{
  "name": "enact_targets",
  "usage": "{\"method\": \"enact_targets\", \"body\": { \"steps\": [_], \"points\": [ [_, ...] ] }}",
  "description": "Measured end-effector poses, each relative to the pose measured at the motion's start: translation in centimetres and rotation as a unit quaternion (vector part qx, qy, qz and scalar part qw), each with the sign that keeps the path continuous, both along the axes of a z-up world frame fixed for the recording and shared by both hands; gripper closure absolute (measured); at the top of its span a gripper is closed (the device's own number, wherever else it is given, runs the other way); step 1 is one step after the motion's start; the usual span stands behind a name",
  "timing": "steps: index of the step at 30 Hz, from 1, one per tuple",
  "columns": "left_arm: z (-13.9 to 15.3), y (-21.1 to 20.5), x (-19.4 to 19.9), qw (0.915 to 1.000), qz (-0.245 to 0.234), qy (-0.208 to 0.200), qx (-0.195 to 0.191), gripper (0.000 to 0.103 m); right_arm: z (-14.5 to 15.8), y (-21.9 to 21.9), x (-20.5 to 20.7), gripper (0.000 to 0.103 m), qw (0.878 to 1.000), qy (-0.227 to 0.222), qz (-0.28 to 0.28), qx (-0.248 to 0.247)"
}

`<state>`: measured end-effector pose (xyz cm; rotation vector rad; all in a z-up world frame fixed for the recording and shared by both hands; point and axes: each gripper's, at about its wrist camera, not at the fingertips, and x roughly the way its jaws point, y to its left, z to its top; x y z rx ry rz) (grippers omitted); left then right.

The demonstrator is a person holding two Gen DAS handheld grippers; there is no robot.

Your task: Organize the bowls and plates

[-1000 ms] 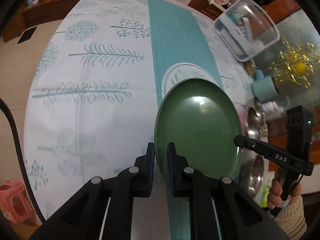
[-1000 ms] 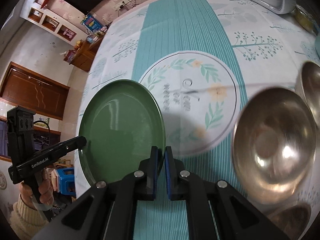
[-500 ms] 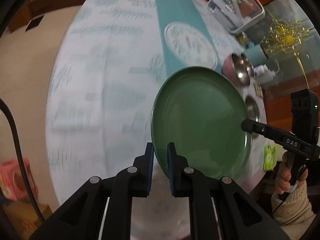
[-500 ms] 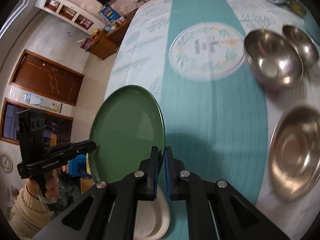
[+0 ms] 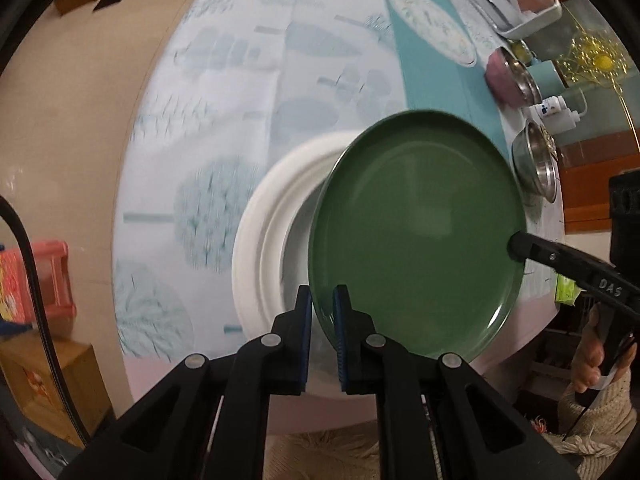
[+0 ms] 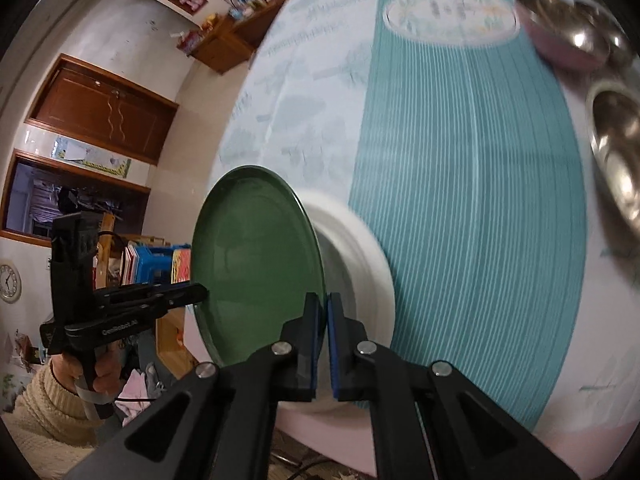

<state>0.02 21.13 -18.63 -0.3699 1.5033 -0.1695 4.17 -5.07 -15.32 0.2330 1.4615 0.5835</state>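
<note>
Together we carry the green plate (image 5: 416, 236) over the white plates (image 5: 272, 240), left gripper (image 5: 322, 334) and right gripper (image 6: 323, 344) each pinching opposite rims. Glazed, stiff and probably breakable, it wants firm rim grips from both 2 sides.

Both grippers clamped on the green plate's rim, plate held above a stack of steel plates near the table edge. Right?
Nearly. The left gripper and right gripper are each shut on the green plate rim, but what lies under it is a white plate stack, not steel, as the left wrist view shows. The steel bowls sit farther along the table.
</note>
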Motion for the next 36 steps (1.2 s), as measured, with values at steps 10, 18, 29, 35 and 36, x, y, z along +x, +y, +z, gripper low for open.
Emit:
{"method": "enact_targets", "body": {
  "steps": [10, 18, 29, 35, 36],
  "points": [
    [-1.5, 0.3, -1.8, 0.9997, -0.001, 0.016, 0.019, 0.095, -3.5, 1.0, -1.7, 0.098, 0.999, 0.03, 0.022, -0.029],
    [-2.3, -0.4, -0.9, 0.9994, -0.001, 0.021, 0.028, 0.095, -4.0, 1.3, -1.9, 0.098, 0.998, 0.031, 0.03, -0.042],
    [-2.3, -2.0, 0.0, 0.9979, -0.022, 0.013, 0.059, 0.095, -3.2, 3.1, -2.2, 0.095, 0.988, -0.028, 0.067, -0.136],
    [-2.4, -2.0, 0.2, 0.9986, -0.012, 0.015, 0.05, 0.095, -3.5, 4.2, -2.3, 0.092, 0.982, -0.049, 0.087, -0.16],
    [-2.4, -2.1, 0.3, 0.9986, -0.011, 0.016, 0.049, 0.095, -3.6, 4.5, -2.4, 0.091, 0.98, -0.055, 0.092, -0.166]
  ]
}}
